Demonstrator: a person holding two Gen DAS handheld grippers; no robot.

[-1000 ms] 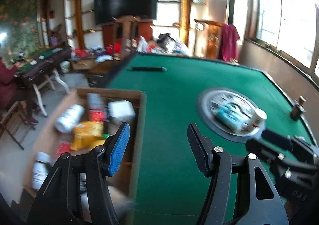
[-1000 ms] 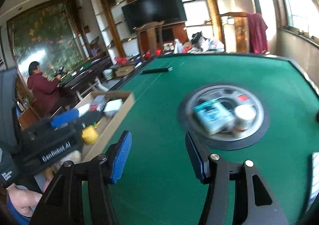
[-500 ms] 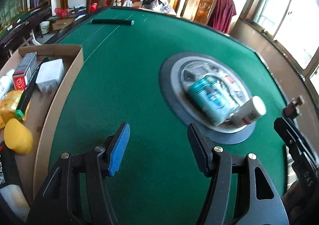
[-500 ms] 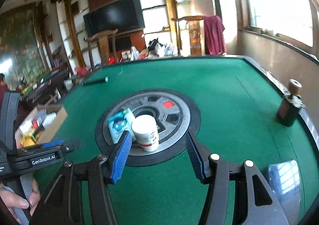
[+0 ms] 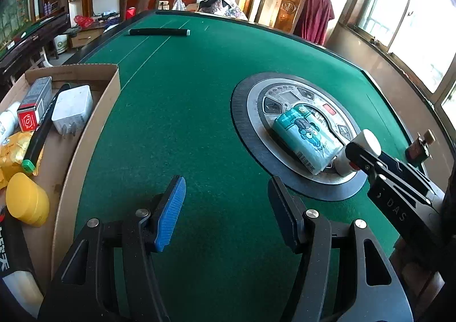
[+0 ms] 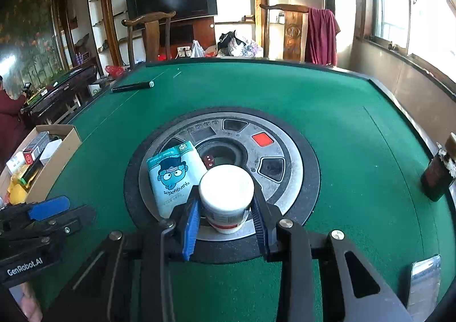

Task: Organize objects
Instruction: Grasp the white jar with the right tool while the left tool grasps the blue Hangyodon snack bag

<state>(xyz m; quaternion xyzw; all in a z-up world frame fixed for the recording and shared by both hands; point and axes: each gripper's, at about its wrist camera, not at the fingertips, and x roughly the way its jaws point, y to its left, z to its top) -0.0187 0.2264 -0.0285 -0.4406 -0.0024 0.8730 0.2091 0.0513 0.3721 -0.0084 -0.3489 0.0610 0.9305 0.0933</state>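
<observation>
1. Starting at the far left, we see a cardboard box [image 5: 85,134] at the table's edge; in it lie a yellow lid-like cup [image 5: 27,203], a white charger block [image 5: 72,112], a red-and-grey carton [image 5: 34,108] and a black marker with a green cap [image 5: 40,134].
2. Next comes our left gripper [image 5: 225,208], fingers spread wide and holding nothing, hovering over bare green felt [image 5: 185,94].
3. Farther back on the felt lies a black pen-like stick [image 5: 158,32].
4. At the table's centre sits the round metal control panel [image 6: 285,159], with a red button [image 6: 262,139] and a dice well in the middle.
5. On the panel's left part lies a teal tissue pack [image 6: 171,176] with a cartoon face, flat and just beside the bottle.
6. Our right gripper [image 6: 226,211] has its fingers closed against both sides of the white-capped bottle [image 6: 226,196], which stands upright on the panel's near rim.
7. To the right, near the table's edge, a dark brown bottle [image 6: 437,176] stands well apart.
8. At the near right corner lies a shiny phone-like slab [image 6: 423,279].
</observation>
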